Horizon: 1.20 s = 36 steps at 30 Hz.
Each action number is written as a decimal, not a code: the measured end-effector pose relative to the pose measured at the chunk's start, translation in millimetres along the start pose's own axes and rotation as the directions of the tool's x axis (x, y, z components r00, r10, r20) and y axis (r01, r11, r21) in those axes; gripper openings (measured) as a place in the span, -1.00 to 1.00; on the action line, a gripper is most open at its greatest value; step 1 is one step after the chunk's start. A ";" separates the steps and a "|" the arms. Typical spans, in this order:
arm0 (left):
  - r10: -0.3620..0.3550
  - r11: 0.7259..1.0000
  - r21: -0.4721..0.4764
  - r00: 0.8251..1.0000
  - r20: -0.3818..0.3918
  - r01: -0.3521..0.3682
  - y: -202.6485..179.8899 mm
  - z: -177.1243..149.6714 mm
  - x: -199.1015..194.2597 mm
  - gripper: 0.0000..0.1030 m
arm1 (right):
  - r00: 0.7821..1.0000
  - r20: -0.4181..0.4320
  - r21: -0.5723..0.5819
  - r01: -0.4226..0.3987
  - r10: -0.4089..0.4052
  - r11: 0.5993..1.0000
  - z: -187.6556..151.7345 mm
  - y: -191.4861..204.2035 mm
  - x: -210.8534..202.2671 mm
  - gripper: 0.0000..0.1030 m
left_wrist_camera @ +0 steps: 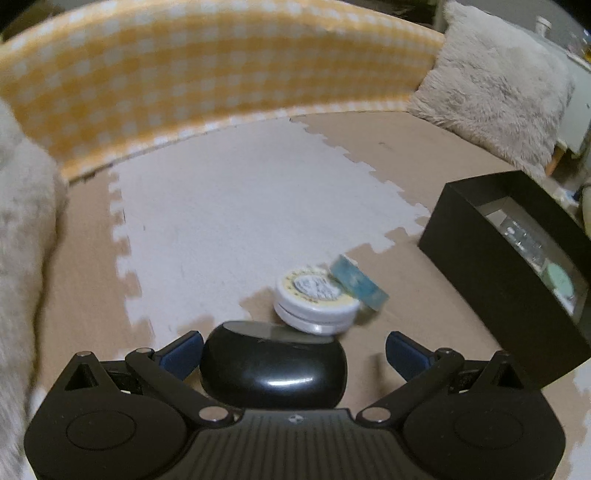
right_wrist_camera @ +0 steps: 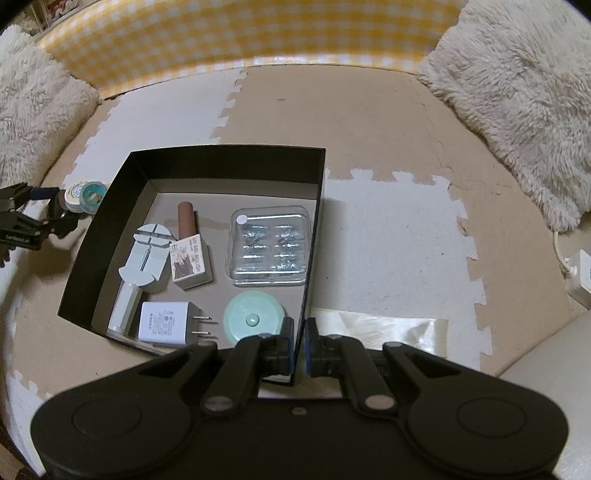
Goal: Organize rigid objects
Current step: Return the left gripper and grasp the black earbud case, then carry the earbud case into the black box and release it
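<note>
The black box point(right_wrist_camera: 207, 162) sits on the foam puzzle-mat floor point(right_wrist_camera: 369, 122), open at the top, and everything else is easiest placed against it. The right tool point(right_wrist_camera: 301, 349) pinches the box's near right wall, its jaws drawn in narrow on the thin cardboard edge.

Inside the box lie a clear plastic case point(right_wrist_camera: 269, 247) against the right wall, a mint round container point(right_wrist_camera: 253, 319) near the corner by the tool, a white plug adapter point(right_wrist_camera: 166, 325) beside it, a gel polish bottle point(right_wrist_camera: 186, 247) in the middle, and a pale blue-grey gadget point(right_wrist_camera: 146, 254) along the left wall.

Just outside the box's left wall, the left tool point(left_wrist_camera: 293, 350) stands spread wide, with a black glossy oval case point(left_wrist_camera: 273, 363) between its fingers; the left pad touches it, the right pad stands apart. Just beyond that case, still left of the box, rests a white round tin point(left_wrist_camera: 317, 297) with a blue tape roll point(left_wrist_camera: 356, 282) leaning on its far side.

Behind the box runs a yellow checked cushion point(right_wrist_camera: 240, 33), with fluffy pillows point(right_wrist_camera: 517, 92) to either side.
</note>
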<state>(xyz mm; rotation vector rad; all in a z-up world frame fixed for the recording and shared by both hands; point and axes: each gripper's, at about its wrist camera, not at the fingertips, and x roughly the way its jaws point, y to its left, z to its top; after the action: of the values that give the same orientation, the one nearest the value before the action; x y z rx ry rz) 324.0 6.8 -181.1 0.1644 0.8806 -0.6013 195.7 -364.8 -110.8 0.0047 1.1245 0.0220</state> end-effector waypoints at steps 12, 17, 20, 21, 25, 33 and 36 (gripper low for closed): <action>0.096 0.987 -0.128 0.995 -0.019 -0.098 2.6 -3.5 -9.1 0.64 | 1.000 -0.001 0.003 -0.002 0.002 1.000 -0.9 -0.4 -1.0 -0.89; 0.121 0.989 -0.085 0.992 -0.035 -0.124 -3.8 0.2 -9.5 0.57 | 1.000 -0.001 0.001 -0.001 0.001 1.000 -1.3 -0.4 -0.9 -0.89; 0.137 0.986 -0.092 0.989 -0.048 -0.141 -6.5 -0.9 -12.2 0.57 | 1.000 -0.001 0.002 -0.002 0.002 1.000 -1.2 -0.4 -0.8 -0.89; 0.142 0.984 -0.096 0.988 -0.056 -0.147 -6.7 -1.4 -13.8 0.57 | 1.000 -0.001 0.003 -0.002 0.002 1.000 -1.3 -0.4 -0.9 -0.89; 0.163 0.973 -0.158 0.985 -0.052 -0.169 3.3 -5.0 -26.9 0.57 | 1.000 -0.001 0.003 -0.002 0.002 1.000 -1.3 -0.5 -0.9 -0.89; 0.148 0.935 -0.328 0.989 0.023 -0.132 4.9 7.3 -65.7 0.57 | 1.000 -0.001 0.001 -0.004 0.004 1.000 -1.1 -1.1 -0.9 -0.89; 0.113 0.923 -0.377 0.992 0.059 -0.083 -8.3 16.1 -76.1 0.57 | 1.000 0.001 0.003 -0.010 0.010 1.000 -1.8 -2.5 -0.7 -0.89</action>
<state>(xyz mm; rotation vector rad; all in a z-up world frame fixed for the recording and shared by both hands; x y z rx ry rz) 293.4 26.4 -111.7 -0.1599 0.8884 -0.3343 193.7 -367.4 -111.0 0.0133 1.1233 0.0294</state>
